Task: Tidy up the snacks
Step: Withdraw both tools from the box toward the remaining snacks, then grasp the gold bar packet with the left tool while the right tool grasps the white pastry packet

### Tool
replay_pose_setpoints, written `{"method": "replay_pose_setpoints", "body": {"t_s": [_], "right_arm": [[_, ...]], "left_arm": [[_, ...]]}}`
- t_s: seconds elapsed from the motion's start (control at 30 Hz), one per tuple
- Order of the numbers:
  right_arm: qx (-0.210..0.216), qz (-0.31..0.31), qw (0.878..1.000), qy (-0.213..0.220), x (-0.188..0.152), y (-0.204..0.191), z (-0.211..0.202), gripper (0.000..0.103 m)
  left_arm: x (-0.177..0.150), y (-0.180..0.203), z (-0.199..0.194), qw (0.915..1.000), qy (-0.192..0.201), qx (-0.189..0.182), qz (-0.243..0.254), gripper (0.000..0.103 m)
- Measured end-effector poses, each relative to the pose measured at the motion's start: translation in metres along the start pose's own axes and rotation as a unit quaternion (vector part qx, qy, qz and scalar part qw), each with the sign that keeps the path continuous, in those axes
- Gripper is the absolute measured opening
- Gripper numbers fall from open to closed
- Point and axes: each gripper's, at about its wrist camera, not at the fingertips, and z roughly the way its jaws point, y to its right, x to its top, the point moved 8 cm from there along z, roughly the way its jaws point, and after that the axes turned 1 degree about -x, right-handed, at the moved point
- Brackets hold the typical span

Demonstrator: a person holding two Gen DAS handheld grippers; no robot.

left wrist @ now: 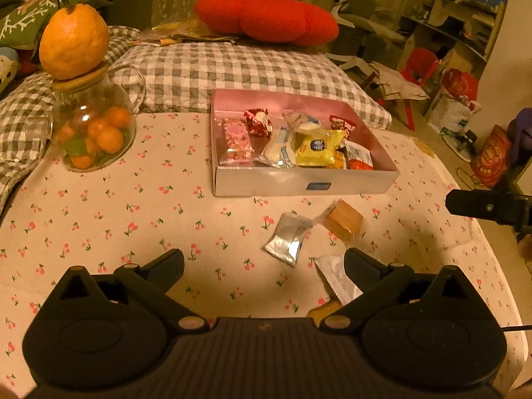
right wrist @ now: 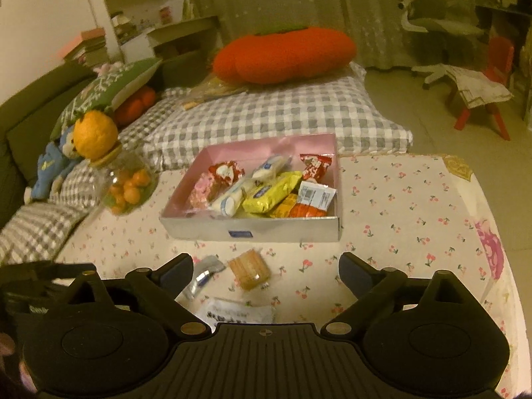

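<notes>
A shallow box with a pink inside [left wrist: 299,183] [right wrist: 252,229] stands on the cherry-print table and holds several wrapped snacks. In front of it lie a silver packet [left wrist: 289,237] [right wrist: 204,274], a brown cake in clear wrap [left wrist: 342,221] [right wrist: 249,269] and a white packet [left wrist: 335,276] [right wrist: 239,312]. My left gripper [left wrist: 262,262] is open above the cloth, with the silver packet just ahead of its right finger and the white packet partly under that finger. My right gripper [right wrist: 266,267] is open too. The brown cake lies on the table between its fingers, untouched.
A glass jar of small oranges [left wrist: 93,126] [right wrist: 128,186] with a big orange on its lid stands at the table's back left. Checked cushions [left wrist: 232,66] and a red pillow [left wrist: 266,16] lie behind the box. The table's edge [right wrist: 482,232] curves away on the right.
</notes>
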Motion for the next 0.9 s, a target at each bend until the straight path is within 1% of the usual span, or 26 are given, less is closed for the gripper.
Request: {"method": "replay_pose_setpoints", "body": {"t_s": [0.13, 0.3, 0.47, 0.53, 0.67, 0.77, 0.87, 0.9], "right_arm": [[-0.01, -0.014, 1.0, -0.01, -0.012, 0.003, 0.004, 0.097], [-0.031, -0.023, 0.999, -0.03, -0.027, 0.012, 0.014, 0.097], [-0.038, -0.026, 0.998, -0.037, -0.031, 0.015, 0.019, 0.097], [-0.037, -0.03, 0.998, -0.041, -0.032, 0.014, 0.022, 0.097], [-0.034, -0.05, 0.997, -0.047, -0.034, 0.01, 0.026, 0.097], [-0.022, -0.068, 0.996, -0.053, -0.036, 0.005, 0.029, 0.097], [-0.005, -0.082, 0.995, -0.064, -0.039, 0.0, 0.033, 0.097], [0.0, -0.086, 0.994, -0.069, -0.04, -0.002, 0.035, 0.097]], "left_arm": [[-0.013, 0.005, 0.005, 0.9998, -0.011, -0.011, 0.009, 0.103], [-0.029, 0.015, 0.014, 0.9985, -0.023, -0.017, 0.047, 0.102], [-0.044, 0.031, 0.025, 0.9945, -0.034, -0.046, 0.087, 0.101], [-0.05, 0.037, 0.031, 0.9924, -0.042, -0.06, 0.099, 0.094], [-0.056, 0.048, 0.035, 0.9887, -0.047, -0.075, 0.121, 0.088], [-0.056, 0.054, 0.037, 0.9869, -0.043, -0.084, 0.131, 0.083], [-0.057, 0.059, 0.043, 0.9848, -0.05, -0.093, 0.138, 0.076], [-0.058, 0.061, 0.046, 0.9839, -0.052, -0.096, 0.141, 0.072]]}}
